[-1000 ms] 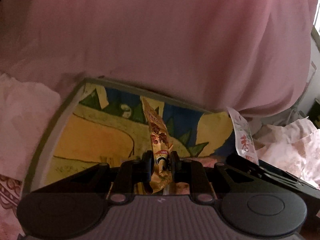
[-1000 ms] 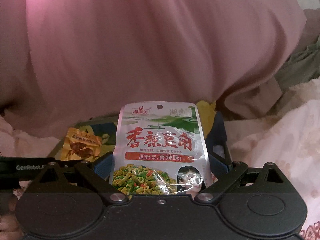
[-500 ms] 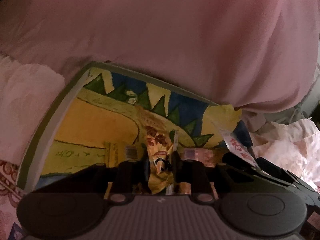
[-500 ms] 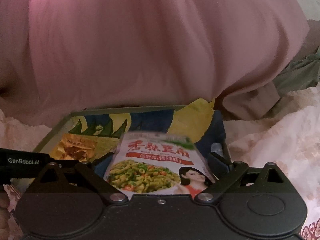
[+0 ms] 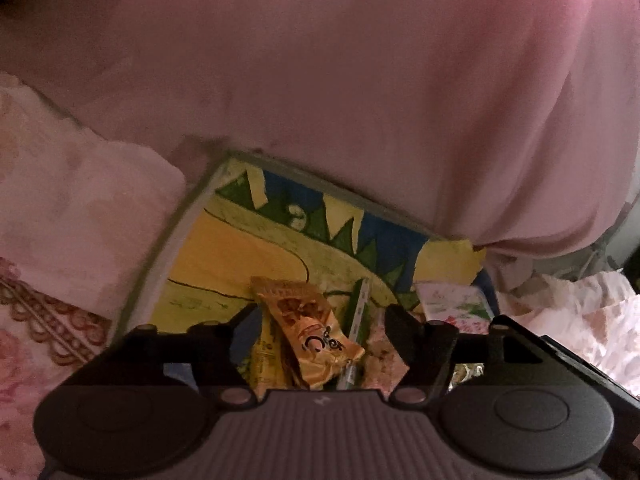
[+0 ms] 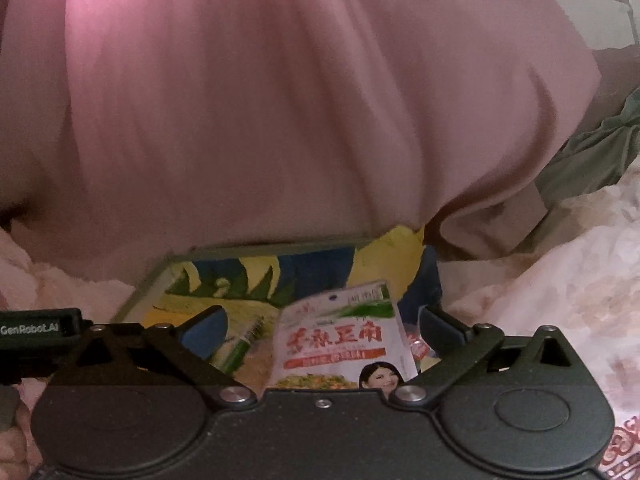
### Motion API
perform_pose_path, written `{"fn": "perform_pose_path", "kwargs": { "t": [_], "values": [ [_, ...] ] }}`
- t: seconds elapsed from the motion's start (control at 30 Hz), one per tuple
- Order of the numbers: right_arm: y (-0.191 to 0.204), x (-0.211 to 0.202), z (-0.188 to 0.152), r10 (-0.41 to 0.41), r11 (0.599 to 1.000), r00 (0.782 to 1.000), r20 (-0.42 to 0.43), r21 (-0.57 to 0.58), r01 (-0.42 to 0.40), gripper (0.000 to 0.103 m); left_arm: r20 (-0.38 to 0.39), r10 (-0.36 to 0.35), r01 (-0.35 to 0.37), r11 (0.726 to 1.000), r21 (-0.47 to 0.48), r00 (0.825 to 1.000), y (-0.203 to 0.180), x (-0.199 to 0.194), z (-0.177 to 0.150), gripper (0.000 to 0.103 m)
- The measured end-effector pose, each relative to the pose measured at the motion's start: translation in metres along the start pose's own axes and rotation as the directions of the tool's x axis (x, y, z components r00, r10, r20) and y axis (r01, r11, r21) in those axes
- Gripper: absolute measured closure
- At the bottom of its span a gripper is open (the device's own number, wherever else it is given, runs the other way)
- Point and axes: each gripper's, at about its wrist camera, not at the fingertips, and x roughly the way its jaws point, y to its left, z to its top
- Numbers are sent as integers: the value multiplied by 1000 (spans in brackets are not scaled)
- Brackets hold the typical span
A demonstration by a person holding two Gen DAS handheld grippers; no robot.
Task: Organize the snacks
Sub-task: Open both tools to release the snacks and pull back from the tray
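- Left wrist view, far left: pale floral bedding (image 5: 72, 240) bunched beside the storage box (image 5: 168, 248), whose grey-green rim curves up along its left side.
- The box's lining is a bright cartoon print in yellow, green and blue, and a big pink cloth (image 5: 340, 80) hangs over its far edge, filling the top of the view.
- Centre: the left gripper (image 5: 320, 320) has just been opening; its jaws stand spread, pads off everything.
- Between those spread jaws lies the orange snack packet (image 5: 308, 340), loose and tilted on the other snacks in the box, touching neither finger.
- Just right of it, a thin green stick packet (image 5: 360, 312) runs away from the camera, with a brownish packet (image 5: 384, 360) beside it.
- Further right, a white-and-green pouch (image 5: 456, 304) lies in the box's right end, part hidden behind the right-hand finger.
- Right wrist view, far left: a black bar lettered "GenRobot.AI" (image 6: 36, 328) crosses the edge.
- The right gripper (image 6: 320, 320) has also just been opening and is spread wide, blue-padded fingers (image 6: 204, 332) well clear on both sides.
- The green stick packet shows again near the left finger.
- Between the jaws, nearer the right one, the white bean snack pouch (image 6: 340, 340) with red characters lies free in the box, face up, its lower end hidden behind the gripper body.
- Far right: more pale floral bedding and some grey-green fabric (image 6: 592, 152).
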Motion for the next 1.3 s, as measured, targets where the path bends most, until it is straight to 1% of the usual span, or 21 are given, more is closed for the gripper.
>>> {"fn": "perform_pose_path", "kwargs": {
  "t": [0.07, 0.1, 0.17, 0.23, 0.33, 0.47, 0.6, 0.87, 1.1, 1.2, 1.3],
  "values": [
    [3, -11, 6, 5, 1000, 1000, 12, -2, -5, 1, 33, 9, -10, 1000, 6, 999, -1, -16, 1, 16],
    [4, -18, 8, 7, 1000, 1000, 22, -7, -6, 1, 52, 14, -15, 1000, 11, 999, -2, -24, 1, 15],
    [8, -32, 14, 11, 1000, 999, 42, -16, -11, 1, 86, 14, -16, 1000, 24, 996, -4, -41, 2, 8],
    [12, -47, 20, 18, 1000, 998, 60, -21, -17, 1, 120, 15, -19, 999, 35, 993, -6, -59, 2, 4],
    [19, -72, 26, 24, 999, 996, 87, -40, -21, 1, 167, 15, -24, 998, 52, 986, -9, -87, 0, 1],
    [26, -107, 28, 34, 998, 993, 117, -49, -28, 1, 227, 19, -35, 997, 66, 974, -12, -123, -5, 1],
    [35, -141, 23, 48, 997, 989, 138, -67, -39, 1, 276, 26, -53, 994, 94, 961, -15, -158, -17, 1],
    [53, -200, -2, 55, 995, 983, 175, -92, -40, 1, 340, 39, -85, 989, 122, 940, -15, -215, -54, 0],
    [69, -249, -39, 38, 988, 978, 203, -154, -7, 1, 353, 51, -120, 977, 177, 934, -12, -252, -90, 0],
    [73, -261, -56, 31, 985, 982, 184, -174, 2, 1, 344, 57, -132, 971, 199, 937, -6, -267, -106, 0],
    [77, -271, -72, 25, 984, 987, 157, -180, 3, 1, 335, 81, -158, 964, 212, 939, 0, -278, -122, 0]
  ]
}}
